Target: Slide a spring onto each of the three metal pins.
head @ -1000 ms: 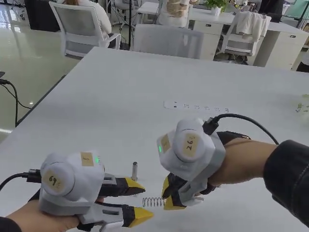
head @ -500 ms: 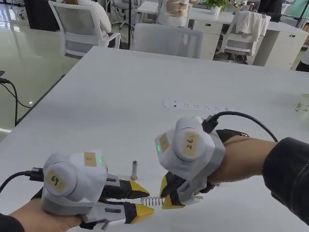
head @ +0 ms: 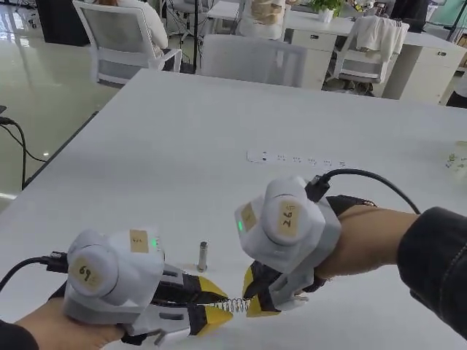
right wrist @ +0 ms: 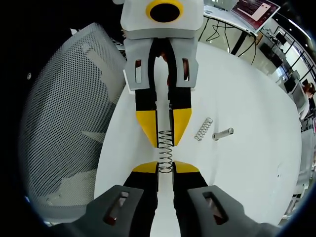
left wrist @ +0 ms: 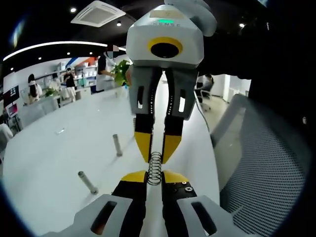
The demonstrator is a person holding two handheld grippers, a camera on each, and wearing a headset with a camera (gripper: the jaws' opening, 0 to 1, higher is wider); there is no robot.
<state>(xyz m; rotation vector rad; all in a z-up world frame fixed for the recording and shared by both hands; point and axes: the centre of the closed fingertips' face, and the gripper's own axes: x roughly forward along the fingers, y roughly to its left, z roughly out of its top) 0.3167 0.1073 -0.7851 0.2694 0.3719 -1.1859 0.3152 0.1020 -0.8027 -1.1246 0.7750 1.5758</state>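
A thin wire spring [head: 232,305] is stretched between my two grippers just above the white table [head: 219,131]. My left gripper [head: 219,305] is shut on its left end and my right gripper [head: 253,295] is shut on its right end. In the left gripper view the spring [left wrist: 155,168] runs from my left gripper [left wrist: 154,177] up to the right gripper [left wrist: 157,148]. One metal pin [head: 202,257] stands upright just behind the left jaws. Two pins [left wrist: 117,144] [left wrist: 87,181] stand on the table. A loose spring [right wrist: 203,129] lies beside another pin [right wrist: 223,133].
A white power strip [head: 295,158] lies mid-table beyond the grippers. Office chairs [head: 252,62] stand at the far edge, and a mesh chair [right wrist: 64,123] is close behind me. The table's left edge [head: 66,149] drops to the floor.
My left gripper has moved right to the spring's free end and closed its jaws on it. The right gripper has held still with the spring.
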